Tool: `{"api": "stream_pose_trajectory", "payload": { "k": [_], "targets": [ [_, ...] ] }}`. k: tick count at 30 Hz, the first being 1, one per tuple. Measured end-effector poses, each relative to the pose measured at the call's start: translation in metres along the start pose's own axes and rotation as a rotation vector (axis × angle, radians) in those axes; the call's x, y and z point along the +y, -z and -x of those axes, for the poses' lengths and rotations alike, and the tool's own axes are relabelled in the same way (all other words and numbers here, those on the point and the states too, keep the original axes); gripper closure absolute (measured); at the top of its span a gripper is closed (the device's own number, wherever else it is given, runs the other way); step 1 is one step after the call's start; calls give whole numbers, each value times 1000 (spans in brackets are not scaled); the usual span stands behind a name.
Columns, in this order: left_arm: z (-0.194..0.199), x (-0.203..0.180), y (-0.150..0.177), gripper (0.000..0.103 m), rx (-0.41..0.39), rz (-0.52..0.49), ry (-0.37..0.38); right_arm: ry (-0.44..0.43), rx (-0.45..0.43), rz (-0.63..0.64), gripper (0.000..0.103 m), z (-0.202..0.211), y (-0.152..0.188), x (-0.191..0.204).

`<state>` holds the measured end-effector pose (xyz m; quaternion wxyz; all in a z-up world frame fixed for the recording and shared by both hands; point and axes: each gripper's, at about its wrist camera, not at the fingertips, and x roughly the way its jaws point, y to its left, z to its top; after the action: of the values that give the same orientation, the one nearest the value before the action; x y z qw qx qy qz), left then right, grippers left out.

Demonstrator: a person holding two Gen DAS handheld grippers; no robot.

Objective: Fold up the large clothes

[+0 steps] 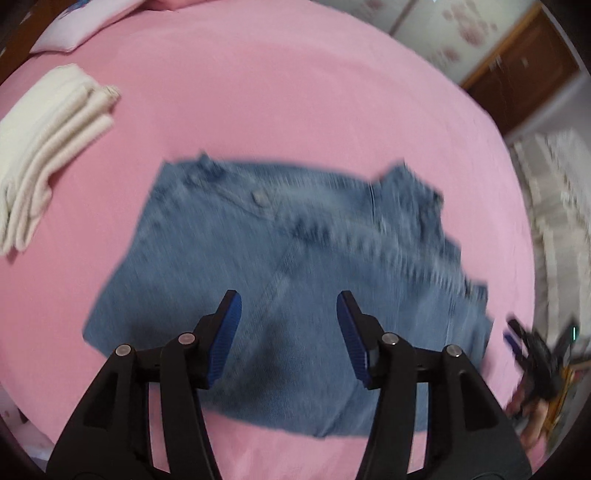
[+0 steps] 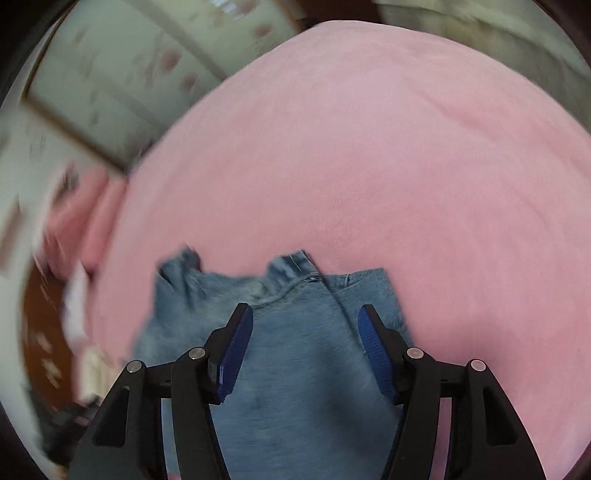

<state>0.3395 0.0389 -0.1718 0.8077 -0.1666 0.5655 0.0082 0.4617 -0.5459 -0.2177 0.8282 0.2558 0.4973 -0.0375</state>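
Observation:
A folded pair of blue jeans (image 1: 280, 251) lies flat on the pink bed (image 1: 277, 103). My left gripper (image 1: 289, 301) is open and empty, hovering above the near part of the jeans. My right gripper (image 2: 306, 313) is open and empty too, above the jeans (image 2: 295, 369) in the right wrist view, with the waistband edge just beyond its fingertips. The right gripper also shows blurred at the right edge of the left wrist view (image 1: 532, 347), off the jeans' right side.
A folded cream garment (image 1: 44, 144) lies on the bed at the far left. A pale pillow (image 1: 81, 22) sits at the head end. A brown wooden cabinet (image 1: 524, 70) and floral wardrobe doors (image 2: 110, 74) stand beyond the bed.

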Motion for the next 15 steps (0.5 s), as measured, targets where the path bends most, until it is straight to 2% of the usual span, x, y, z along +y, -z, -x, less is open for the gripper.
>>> {"api": "stream_pose_trajectory", "payload": {
  "k": [3,5,7,8,9,11,12,13,15],
  "targets": [
    [-11,-8,30,52,60,-2,-9,37,89,157,43,-36,7,5],
    [-15,-7,50,53,90,30,3,44,129,210,43,-59,10,6],
    [-22,-2,66,53,121,75,5,62,146,237,49,-78,9,5],
    [-27,1,73,53,138,98,0,53,157,246,64,-85,8,4],
    [-29,3,77,53,151,114,-4,40,169,255,71,-91,9,3],
    [-36,10,82,53,182,159,0,19,185,288,74,-100,10,3],
    [-37,13,83,53,185,176,1,-15,190,314,91,-102,11,3],
    [-38,13,82,53,180,185,-2,-46,197,332,100,-98,14,3],
    [-37,11,78,53,163,181,-6,-47,163,330,100,-88,13,-5]
  ]
}}
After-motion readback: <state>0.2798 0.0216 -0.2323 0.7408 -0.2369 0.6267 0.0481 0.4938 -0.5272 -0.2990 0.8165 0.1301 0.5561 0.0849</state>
